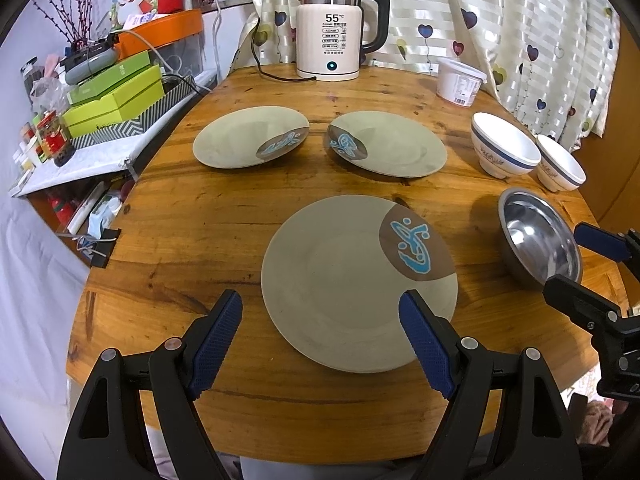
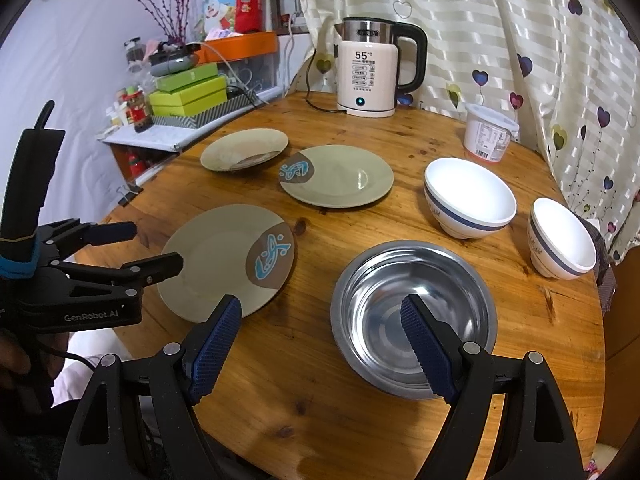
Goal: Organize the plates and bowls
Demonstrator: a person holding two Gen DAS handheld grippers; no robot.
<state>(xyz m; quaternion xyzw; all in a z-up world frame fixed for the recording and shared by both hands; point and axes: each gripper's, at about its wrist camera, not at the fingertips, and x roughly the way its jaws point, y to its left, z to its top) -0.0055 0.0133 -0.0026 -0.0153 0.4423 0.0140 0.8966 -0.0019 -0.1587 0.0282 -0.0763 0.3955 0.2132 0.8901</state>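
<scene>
While both tongs hang apart and empty, left tongs (image 1: 320, 332) over near plate (image 1: 340, 280), right tongs (image 2: 320, 336) over steel bowl (image 2: 416, 316), wooden surface (image 1: 200, 216).

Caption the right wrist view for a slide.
Open right gripper above round wooden table, near stainless steel bowl.

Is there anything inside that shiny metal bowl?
Nothing that shows: the metal bowl has a bare, reflective bottom. One pad of the right tongs covers part of its near inside, so that small patch stays unseen.
</scene>
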